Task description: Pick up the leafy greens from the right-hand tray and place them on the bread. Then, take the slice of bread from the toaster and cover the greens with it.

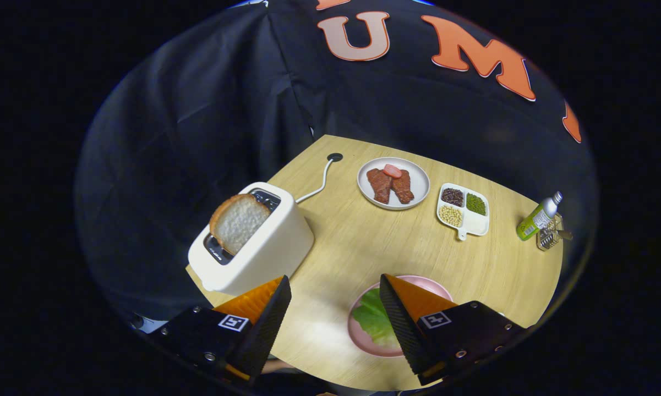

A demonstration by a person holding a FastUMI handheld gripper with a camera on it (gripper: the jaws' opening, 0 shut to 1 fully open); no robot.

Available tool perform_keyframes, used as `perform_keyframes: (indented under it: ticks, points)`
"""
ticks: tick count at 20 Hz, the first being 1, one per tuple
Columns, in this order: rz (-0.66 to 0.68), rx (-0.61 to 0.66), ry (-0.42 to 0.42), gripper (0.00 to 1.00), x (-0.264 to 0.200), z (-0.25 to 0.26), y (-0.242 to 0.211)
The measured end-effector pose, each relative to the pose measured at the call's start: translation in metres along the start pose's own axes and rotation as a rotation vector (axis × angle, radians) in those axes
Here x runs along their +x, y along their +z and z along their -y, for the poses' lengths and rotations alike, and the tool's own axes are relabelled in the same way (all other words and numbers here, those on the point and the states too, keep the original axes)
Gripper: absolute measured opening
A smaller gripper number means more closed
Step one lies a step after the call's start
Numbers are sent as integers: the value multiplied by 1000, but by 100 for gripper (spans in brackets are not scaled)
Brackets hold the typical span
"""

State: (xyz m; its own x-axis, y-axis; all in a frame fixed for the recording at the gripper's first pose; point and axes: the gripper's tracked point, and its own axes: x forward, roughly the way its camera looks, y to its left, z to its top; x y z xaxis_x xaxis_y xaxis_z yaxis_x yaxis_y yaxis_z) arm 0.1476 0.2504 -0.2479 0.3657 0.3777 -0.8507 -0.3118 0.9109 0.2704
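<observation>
Claw point(336, 291) fingers stood spread, gripping nothing, above the counter point(363, 242). Leafy greens point(373, 319) lay on the pink plate point(358, 335) beside the right finger. Bread slice point(239, 221) protruded from the toaster point(264, 247) at 10 o'clock.

A light wooden table point(363, 247) is standing against draped black cloth point(209, 110), with soft light glaring off its near surface.
</observation>
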Motion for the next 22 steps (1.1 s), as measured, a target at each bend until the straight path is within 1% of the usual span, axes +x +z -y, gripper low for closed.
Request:
perform_keyframes:
  ticks: [2, 5, 7, 11, 13, 14, 17, 18, 21, 22]
  points:
    - [-10, 1, 27, 97, 1, -20, 12]
    - [-17, -33, 45, 96, 5, -51, 29]
    - [-34, -31, 74, 96, 8, -75, 38]
    - [-91, -24, 71, 96, 21, -98, 53]
    - [-109, 8, 81, 94, 33, -111, 56]
    - [-122, 32, 91, 91, 39, -117, 57]
    - [-203, 76, 134, 88, 51, -143, 53]
    - [-209, 78, 133, 87, 58, -146, 54]
    - [-227, 80, 66, 84, 74, -140, 55]
    - [-231, 91, 51, 81, 81, -138, 54]
